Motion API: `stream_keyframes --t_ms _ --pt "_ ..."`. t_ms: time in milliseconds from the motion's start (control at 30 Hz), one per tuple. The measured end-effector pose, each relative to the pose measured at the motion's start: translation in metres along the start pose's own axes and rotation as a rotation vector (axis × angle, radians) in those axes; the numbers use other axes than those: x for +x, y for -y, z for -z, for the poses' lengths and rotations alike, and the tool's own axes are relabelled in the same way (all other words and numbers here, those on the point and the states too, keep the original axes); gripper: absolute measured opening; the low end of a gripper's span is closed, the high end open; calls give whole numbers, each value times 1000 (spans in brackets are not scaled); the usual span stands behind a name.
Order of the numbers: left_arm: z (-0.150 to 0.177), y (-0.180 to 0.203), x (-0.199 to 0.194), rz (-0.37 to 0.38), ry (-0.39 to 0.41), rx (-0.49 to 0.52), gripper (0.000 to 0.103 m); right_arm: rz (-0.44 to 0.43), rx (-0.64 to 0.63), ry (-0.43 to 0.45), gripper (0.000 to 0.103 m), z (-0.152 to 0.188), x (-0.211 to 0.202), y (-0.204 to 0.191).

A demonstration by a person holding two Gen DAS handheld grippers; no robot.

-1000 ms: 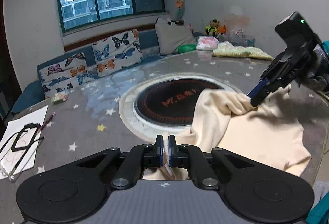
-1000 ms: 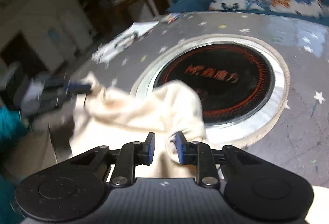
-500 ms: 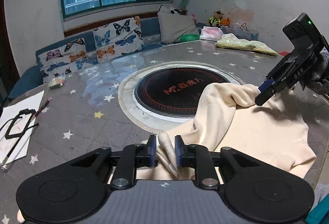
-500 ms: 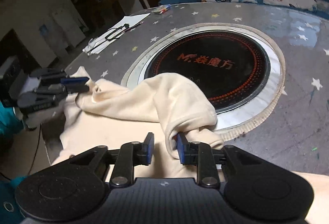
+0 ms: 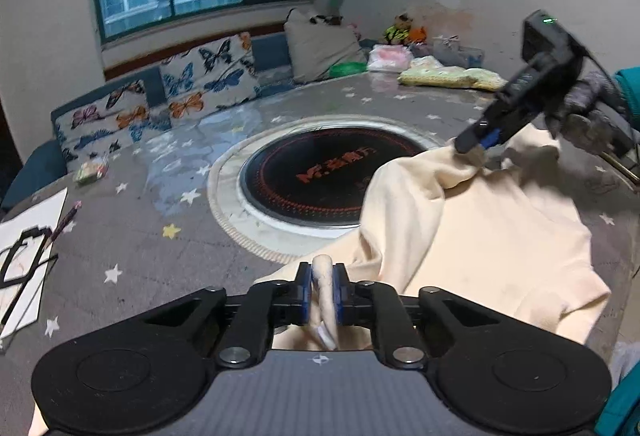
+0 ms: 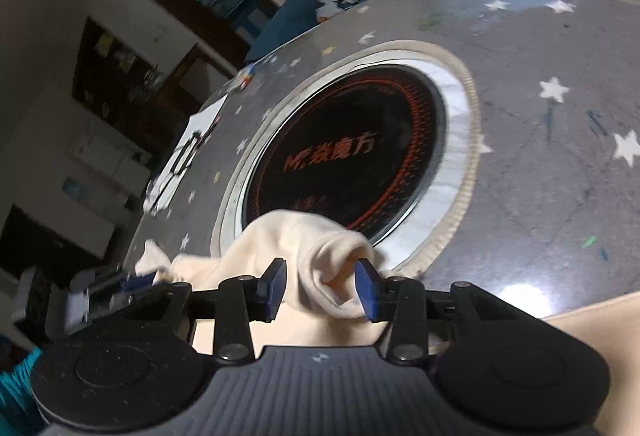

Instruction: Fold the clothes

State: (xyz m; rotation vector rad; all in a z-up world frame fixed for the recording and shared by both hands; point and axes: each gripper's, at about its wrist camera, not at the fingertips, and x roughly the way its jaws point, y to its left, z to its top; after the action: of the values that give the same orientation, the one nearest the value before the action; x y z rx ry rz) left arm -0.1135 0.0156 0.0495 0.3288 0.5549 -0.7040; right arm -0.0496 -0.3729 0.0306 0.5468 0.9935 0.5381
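Note:
A cream garment (image 5: 480, 236) lies on the grey star-patterned table, its upper edge draped over the rim of the round black cooktop (image 5: 320, 176). My left gripper (image 5: 322, 292) is shut on a rolled edge of the garment at its near left corner. My right gripper (image 6: 322, 286) has its jaws wide apart, with a bunched fold of the garment (image 6: 320, 248) lying loosely between them. The right gripper also shows in the left wrist view (image 5: 478, 144), at the garment's far edge. The left gripper shows in the right wrist view (image 6: 140, 282) at the lower left.
White paper with a black frame and a pencil (image 5: 24, 260) lies at the table's left edge. Folded pale green clothes (image 5: 448, 76) sit at the far right. A butterfly-print sofa (image 5: 180, 88) stands behind the table. A small wrapped packet (image 5: 92, 172) lies near the far left.
My left gripper has closed on the garment's rolled edge. My right gripper has opened wide, released its fold and tilted, with the view now closer to the cooktop.

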Motion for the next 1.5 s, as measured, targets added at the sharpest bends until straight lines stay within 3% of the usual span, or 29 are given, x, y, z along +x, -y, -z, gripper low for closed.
stream_keyframes --t_ms 267,367,400,533,633,700,767,933,1000,1100,1300,1367,1500 --pt "1 18 -8 13 28 81 10 -67 212 28 39 -10 12 26" --pt "-1 15 -7 -7 26 63 10 -62 193 41 33 -10 18 25" --pt "-1 13 -7 -15 27 54 10 -60 185 46 25 -10 19 25" --pt "-2 6 -7 -45 23 23 10 -75 -38 142 19 -6 3 -3" --pt "1 2 -5 -59 9 1 10 -72 -350 112 19 9 -6 -42" --pt "2 1 -4 -62 3 -3 10 -52 -475 41 19 22 -2 -60" --pt "2 1 -4 -59 1 0 10 -26 -500 12 19 30 2 -65" --pt "1 1 -1 -54 -10 10 10 9 -390 -4 24 24 3 -50" --pt "0 -2 1 -52 -15 7 11 2 -306 -9 34 18 1 -40" --pt "-2 -5 6 -39 -32 -8 12 -31 -169 -6 42 7 1 -20" --pt "-5 -7 11 -19 -42 -6 11 -61 73 11 44 -6 15 15" --pt "-7 -6 12 -14 -39 3 10 -70 110 19 41 -9 20 21" --pt "-13 -8 13 -19 -27 14 9 -49 75 27 13 -14 29 18"
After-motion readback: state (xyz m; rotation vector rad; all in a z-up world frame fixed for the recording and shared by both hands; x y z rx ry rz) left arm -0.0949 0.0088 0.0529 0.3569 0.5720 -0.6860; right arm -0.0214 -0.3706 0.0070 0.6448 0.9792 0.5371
